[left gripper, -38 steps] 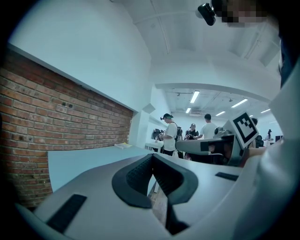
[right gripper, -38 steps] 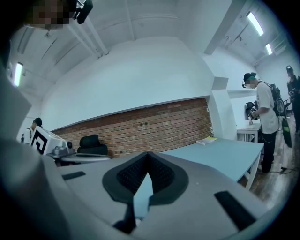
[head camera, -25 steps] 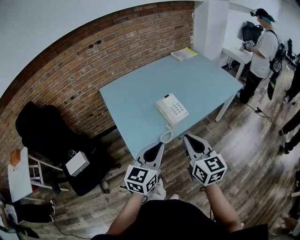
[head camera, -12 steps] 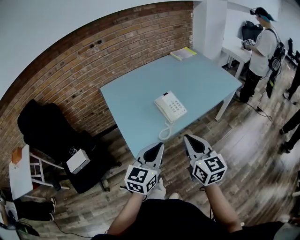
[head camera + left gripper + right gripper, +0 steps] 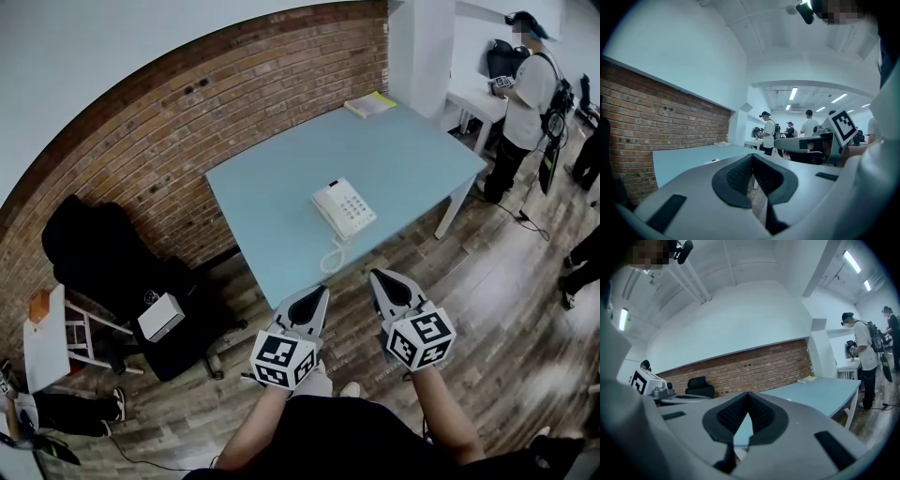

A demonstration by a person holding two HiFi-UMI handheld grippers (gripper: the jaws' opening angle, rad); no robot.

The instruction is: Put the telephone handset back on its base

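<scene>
A: Head view: the handset (image 5: 326, 211) looks laid along the left side of its base (image 5: 356, 204), mid-table (image 5: 272, 187), with the cord (image 5: 332, 256) curling to the near edge. Our left gripper (image 5: 322, 293) and right gripper (image 5: 375, 277) hang short of that edge.
B: Left gripper view: jaws pressed together, nothing between. Right gripper view: same.
A: This fits a handset never lifted or one already returned. We'd only check that it sits flat and the cord is slack.
B: No readable writing, only square markers on the cubes (image 5: 281, 359).
</scene>
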